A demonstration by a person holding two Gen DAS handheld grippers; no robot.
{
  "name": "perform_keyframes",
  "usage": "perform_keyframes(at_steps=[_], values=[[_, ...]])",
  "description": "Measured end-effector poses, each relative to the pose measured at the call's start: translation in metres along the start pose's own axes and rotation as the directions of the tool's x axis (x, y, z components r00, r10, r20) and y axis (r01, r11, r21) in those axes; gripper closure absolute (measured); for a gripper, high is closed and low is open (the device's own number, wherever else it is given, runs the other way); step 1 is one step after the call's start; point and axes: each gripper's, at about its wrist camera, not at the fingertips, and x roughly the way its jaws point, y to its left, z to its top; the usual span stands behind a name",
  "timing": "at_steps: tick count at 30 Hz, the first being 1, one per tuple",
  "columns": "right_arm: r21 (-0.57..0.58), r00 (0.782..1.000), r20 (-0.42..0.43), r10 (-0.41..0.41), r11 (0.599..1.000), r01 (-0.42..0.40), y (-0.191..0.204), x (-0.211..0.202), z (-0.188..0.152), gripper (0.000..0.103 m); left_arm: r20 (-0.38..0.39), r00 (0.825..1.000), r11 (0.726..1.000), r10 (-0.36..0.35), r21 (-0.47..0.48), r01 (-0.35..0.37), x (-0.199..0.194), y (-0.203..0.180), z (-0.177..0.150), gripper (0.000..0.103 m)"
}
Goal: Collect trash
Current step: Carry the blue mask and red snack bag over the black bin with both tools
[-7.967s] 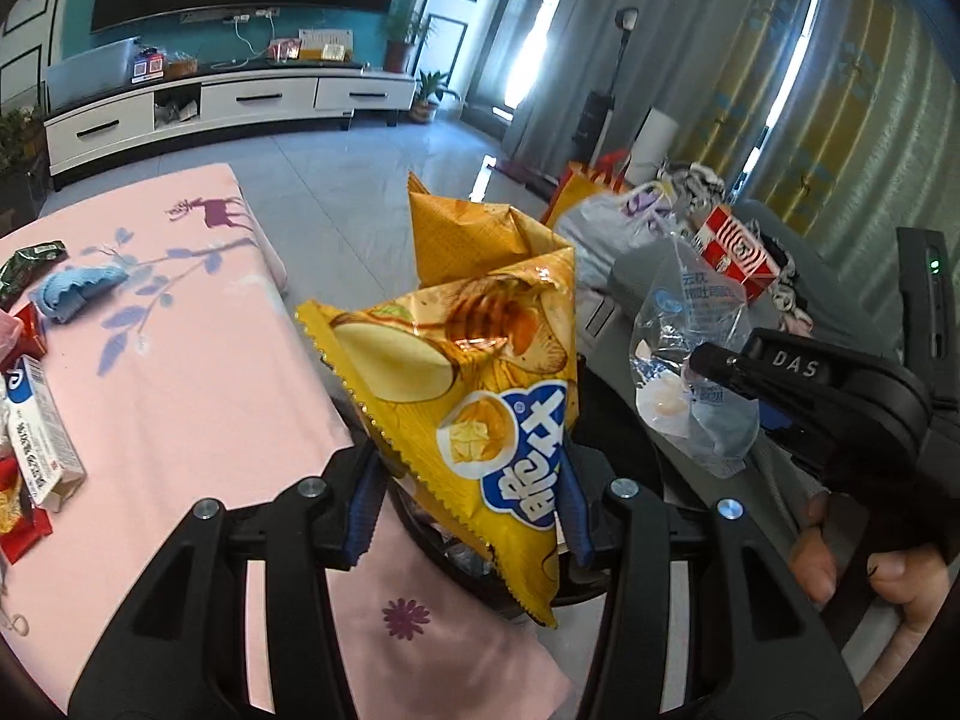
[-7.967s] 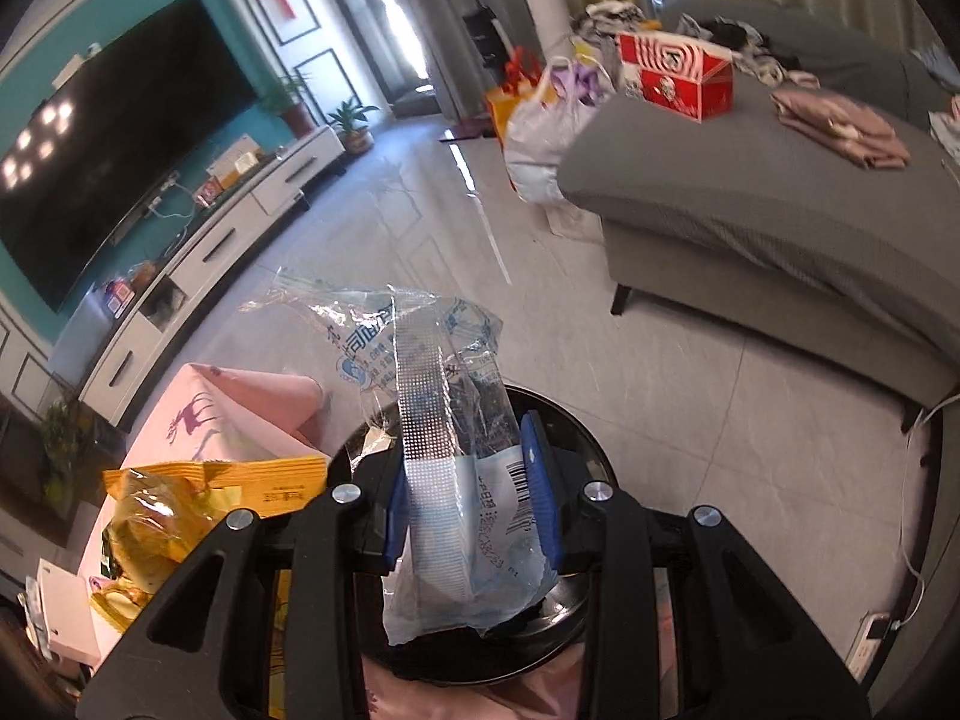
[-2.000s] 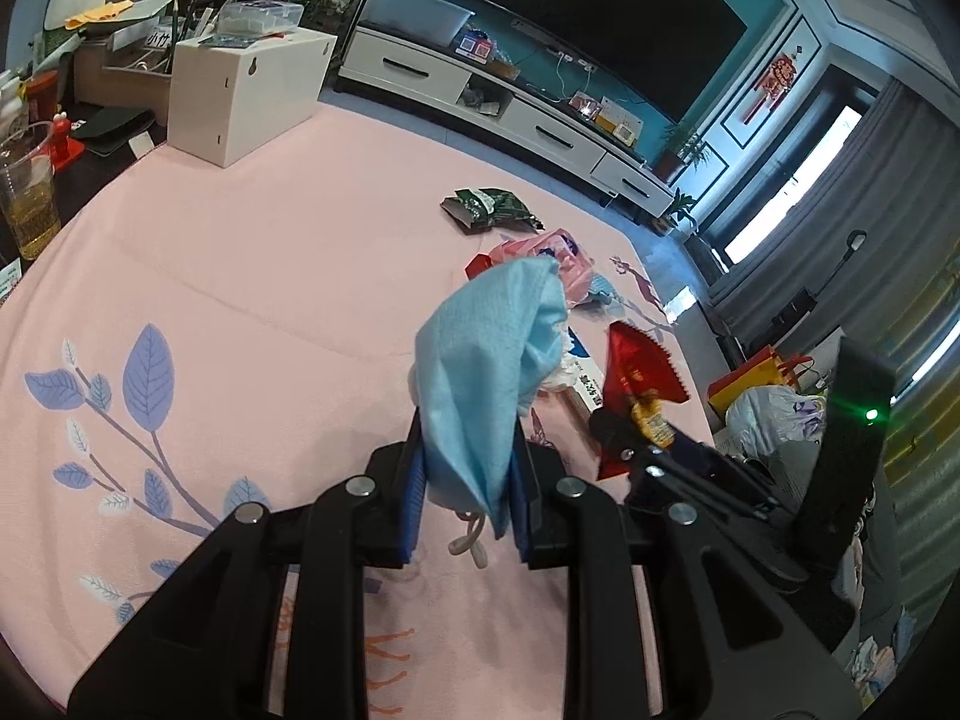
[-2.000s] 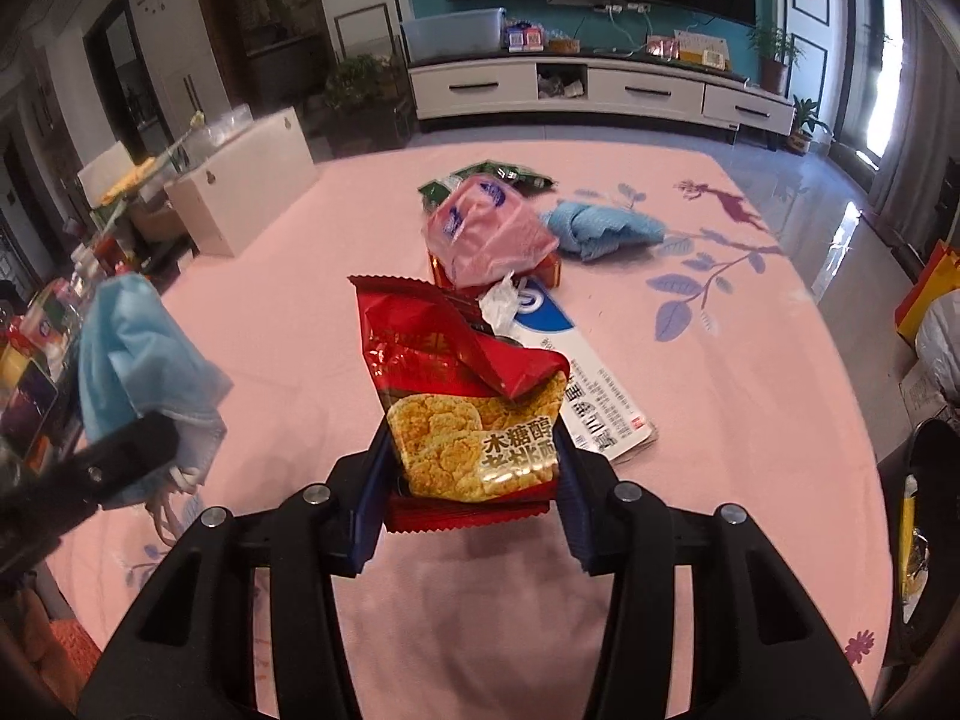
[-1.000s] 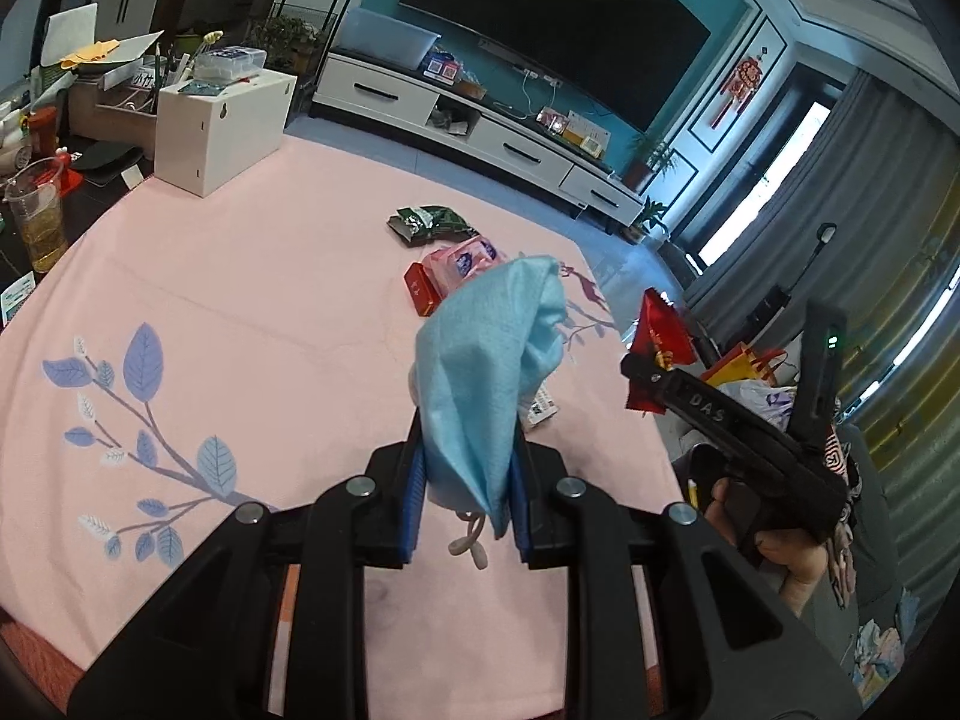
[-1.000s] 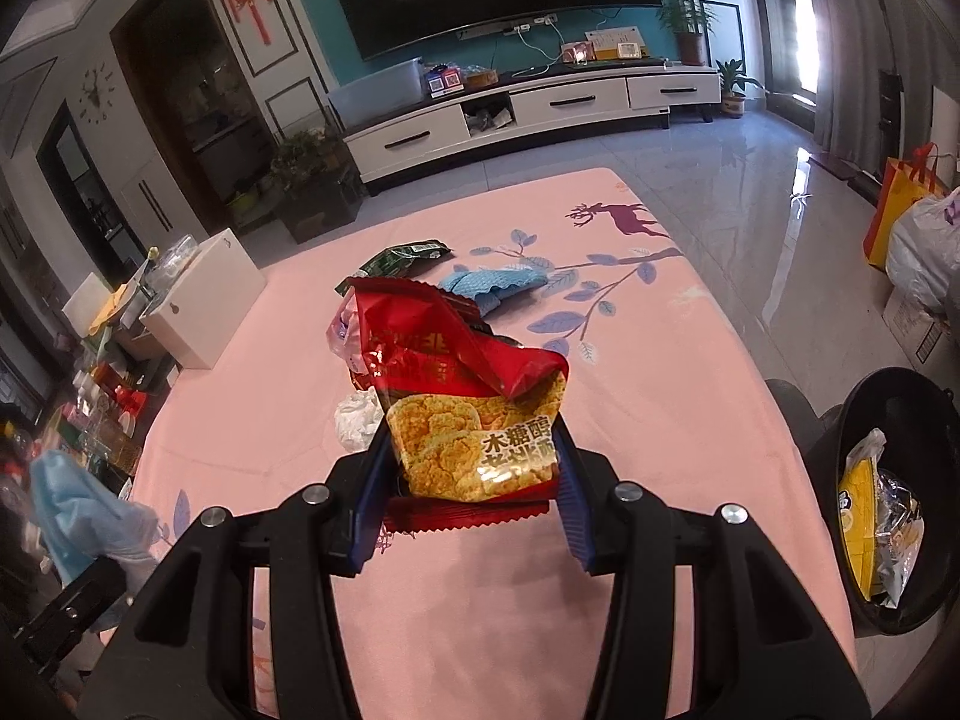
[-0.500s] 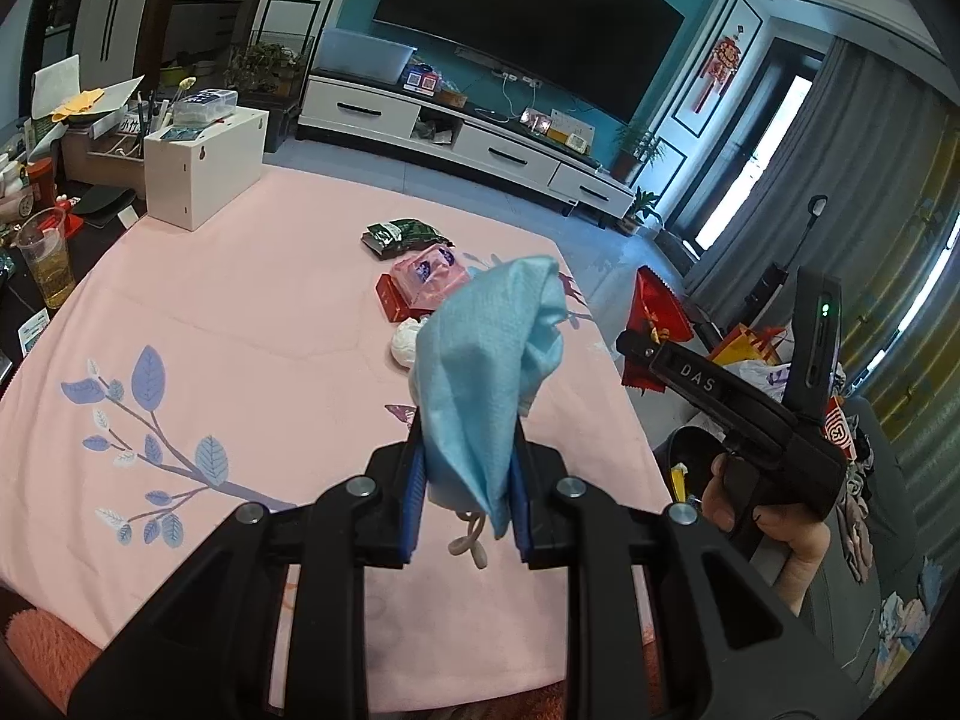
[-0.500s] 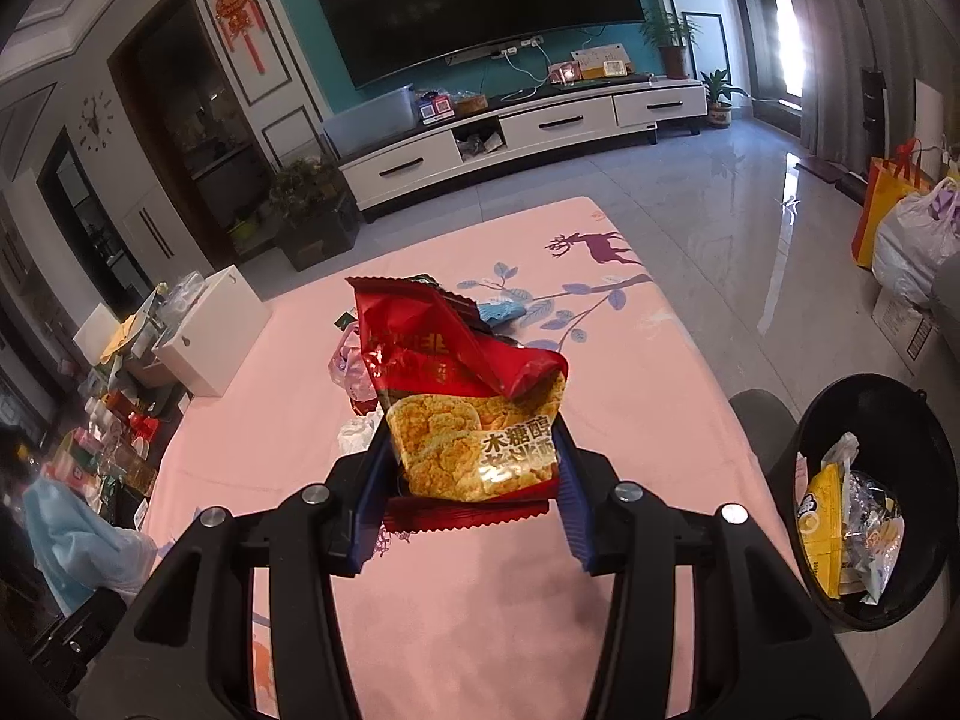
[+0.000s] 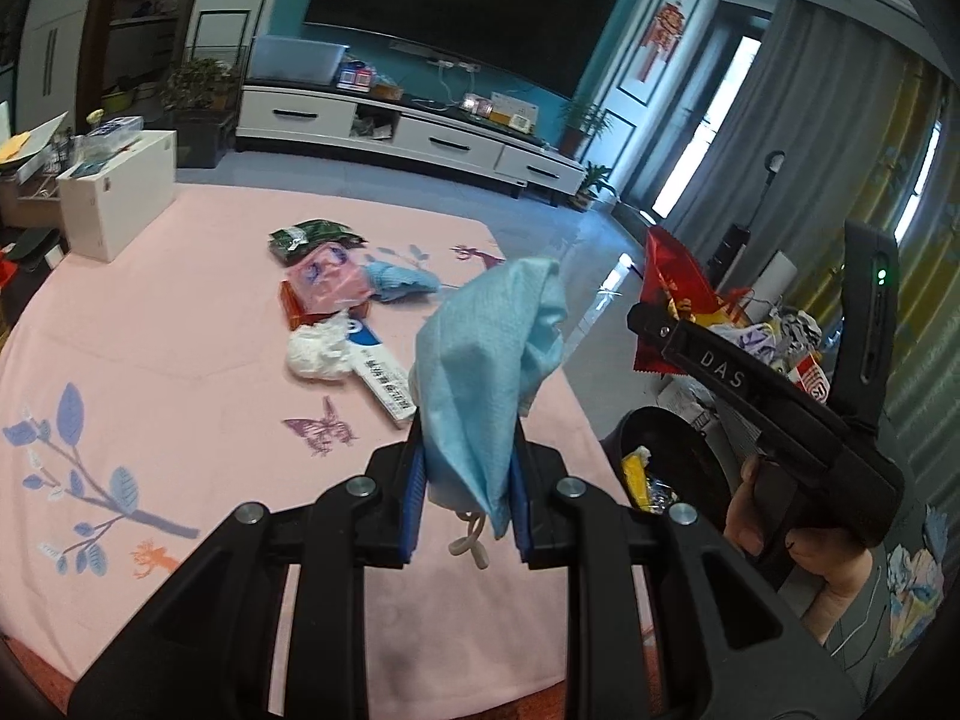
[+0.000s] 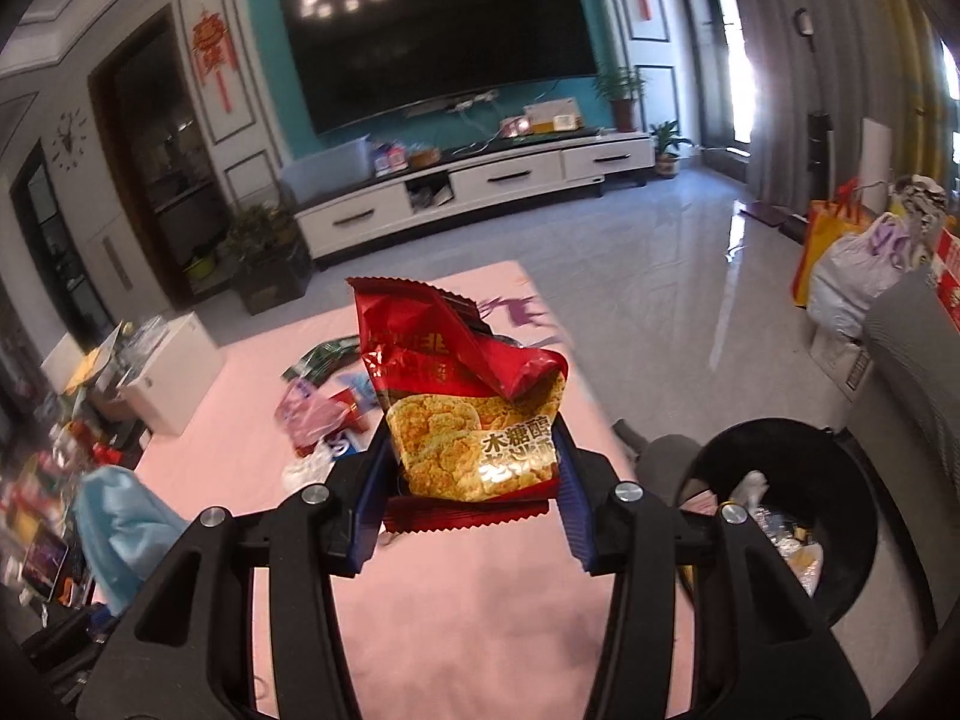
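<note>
My left gripper (image 9: 465,495) is shut on a light blue face mask (image 9: 489,360), held above the pink table (image 9: 180,396). My right gripper (image 10: 468,501) is shut on a red rice-cracker snack bag (image 10: 468,402); that bag also shows in the left wrist view (image 9: 675,294) at the right. The black trash bin (image 10: 840,480) stands on the floor off the table's right edge, with wrappers inside; it also shows in the left wrist view (image 9: 666,450). The mask shows at the left in the right wrist view (image 10: 120,528).
On the table lie a white crumpled tissue (image 9: 318,351), a white-blue box (image 9: 384,381), a pink packet (image 9: 327,279), a blue cloth (image 9: 399,279) and a green wrapper (image 9: 312,234). A white box (image 9: 117,198) stands at the far left. A grey sofa (image 10: 918,348) is right of the bin.
Both grippers have moved back and right toward the table's edge, still holding the mask and the snack bag. The bin now sits closer in both views.
</note>
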Motion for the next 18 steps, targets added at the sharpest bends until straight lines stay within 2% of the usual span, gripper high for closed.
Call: perform_keyframes(at_steps=[4, 10, 15, 18], values=[[0.034, 0.996, 0.046, -0.080, 0.996, 0.079, -0.019, -0.011, 0.004, 0.054, -0.021, 1.000, 0.999, -0.020, 0.046, 0.021, 0.021, -0.022, 0.002, 0.080], [0.071, 0.972, 0.090, -0.215, 0.975, 0.209, -0.052, -0.027, 0.005, 0.054, -0.066, 0.995, 0.992, -0.071, 0.103, 0.078, 0.056, -0.058, 0.003, 0.080], [0.166, 0.958, 0.078, -0.274, 0.952, 0.259, -0.091, -0.034, 0.004, 0.054, -0.115, 0.986, 0.979, -0.122, 0.150, 0.139, 0.087, -0.093, -0.003, 0.080], [0.232, 0.944, 0.046, -0.327, 0.923, 0.308, -0.118, -0.035, 0.000, 0.054, -0.144, 0.979, 0.968, -0.146, 0.185, 0.171, 0.106, -0.119, -0.011, 0.080]])
